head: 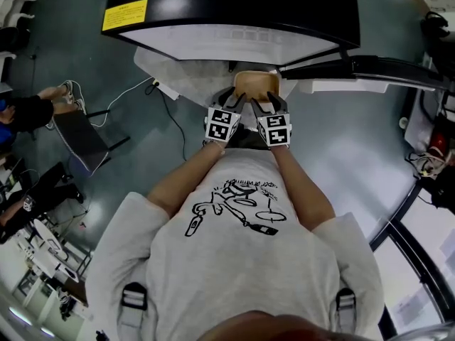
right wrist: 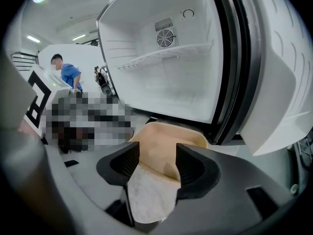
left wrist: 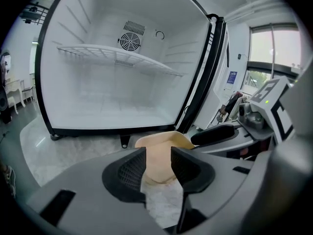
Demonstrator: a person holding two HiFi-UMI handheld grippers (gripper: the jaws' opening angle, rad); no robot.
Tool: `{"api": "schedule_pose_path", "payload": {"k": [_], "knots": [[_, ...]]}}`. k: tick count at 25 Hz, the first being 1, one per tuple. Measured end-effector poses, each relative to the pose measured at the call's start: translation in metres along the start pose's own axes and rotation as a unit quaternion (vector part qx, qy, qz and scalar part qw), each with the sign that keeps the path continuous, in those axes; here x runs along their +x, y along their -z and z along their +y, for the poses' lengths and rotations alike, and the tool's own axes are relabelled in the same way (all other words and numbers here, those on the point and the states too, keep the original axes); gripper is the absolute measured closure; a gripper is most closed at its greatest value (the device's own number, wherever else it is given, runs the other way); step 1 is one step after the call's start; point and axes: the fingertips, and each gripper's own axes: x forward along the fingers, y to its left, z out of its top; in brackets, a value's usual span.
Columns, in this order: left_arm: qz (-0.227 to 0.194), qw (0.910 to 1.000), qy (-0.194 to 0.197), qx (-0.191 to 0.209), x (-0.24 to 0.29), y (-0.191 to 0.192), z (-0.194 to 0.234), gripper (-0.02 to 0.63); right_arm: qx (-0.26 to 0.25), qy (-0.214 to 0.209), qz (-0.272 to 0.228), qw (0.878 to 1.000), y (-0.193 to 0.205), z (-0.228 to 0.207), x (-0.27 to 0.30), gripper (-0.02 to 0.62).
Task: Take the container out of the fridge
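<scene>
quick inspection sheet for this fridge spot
surface: pale mat on grey floor
job's things: fridge open, empty but for a wire shelf; tan container outside it, on or over the mat
clutter: nothing seen
grippers: left gripper shut on a container corner; right gripper around another, grip unclear
cables: white cable and black cable on the floor left of the fridge
surroundings: person far left

One fridge [head: 227, 6], its one door [right wrist: 279, 72] swung open. Inside there's one wire shelf [left wrist: 117, 53] and one round fan grille [left wrist: 129, 42]. One yellow label [head: 124, 14] on the fridge's top. One tan container [head: 256, 84]. Two sets of tongs, the left tongs [left wrist: 159, 163] and the right tongs [right wrist: 157, 163], so two marker cubes, one [head: 222, 124] on each [head: 274, 129].
</scene>
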Motion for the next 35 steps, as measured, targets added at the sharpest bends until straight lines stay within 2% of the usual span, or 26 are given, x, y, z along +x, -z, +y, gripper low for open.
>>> {"api": "schedule_pose_path", "payload": {"k": [14, 26, 35], "knots": [[-0.053, 0.9985, 0.012, 0.004, -0.029, -0.053, -0.001, 0.443, -0.015, -0.013, -0.055, 0.998, -0.053, 0.005, -0.025, 0.413], [-0.108, 0.9937, 0.025, 0.019, -0.064, -0.102, -0.008, 0.492, -0.031, -0.032, -0.104, 0.994, -0.103, 0.021, -0.058, 0.456], [-0.153, 0.9862, 0.047, 0.043, -0.103, -0.147, -0.025, 0.535, -0.045, -0.053, -0.149, 0.986, -0.151, 0.038, -0.1, 0.484]]}}
